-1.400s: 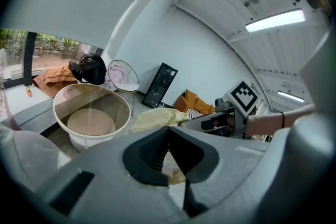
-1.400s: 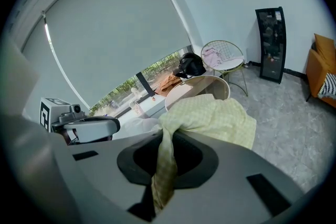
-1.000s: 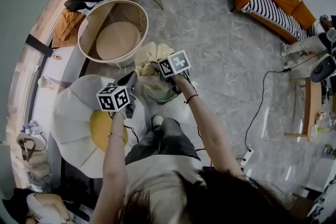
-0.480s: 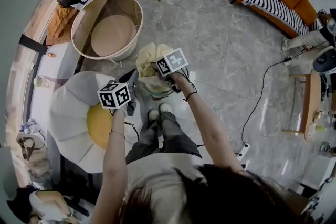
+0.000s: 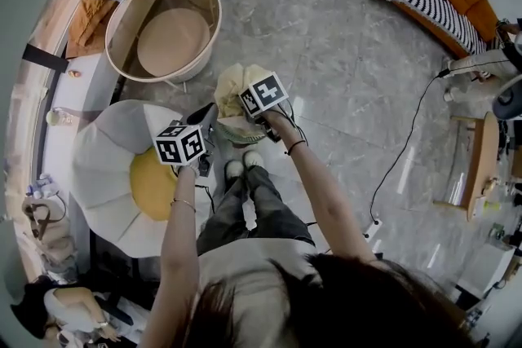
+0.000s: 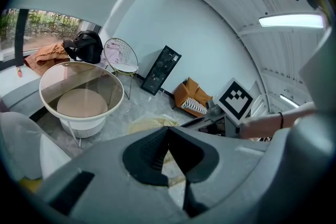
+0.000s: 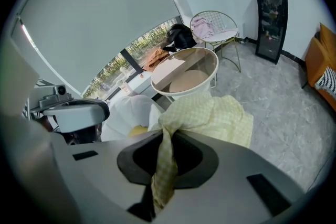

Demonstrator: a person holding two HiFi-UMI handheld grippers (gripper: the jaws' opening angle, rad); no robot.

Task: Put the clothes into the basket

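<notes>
**Yellow checked garment gripped, nothing in the basket yet**

The pale yellow checked garment (image 7: 212, 118) hung bunched from the right gripper (image 7: 167, 152). Its jaws were pinched narrowly on a twisted fold, and the rest spilled forward in soft, crumpled folds. In the head view it hung over the grey tiled floor just ahead of the person's shoes, near the basket but short of it. Whether its hem touched the floor could not be told. The round white basket (image 7: 173, 93) stood beyond with its tan bottom bare, so by my reading nothing had gone in and the carry and drop were yet to be done. The left gripper (image 6: 169, 134) had its jaw tips together with nothing between them, above a white flower-shaped cushion (image 5: 106, 167). An orange garment (image 5: 88, 16) on the sill and a pink one (image 7: 203, 26) on a wire chair lay further off, seemingly yet to be fetched
</notes>
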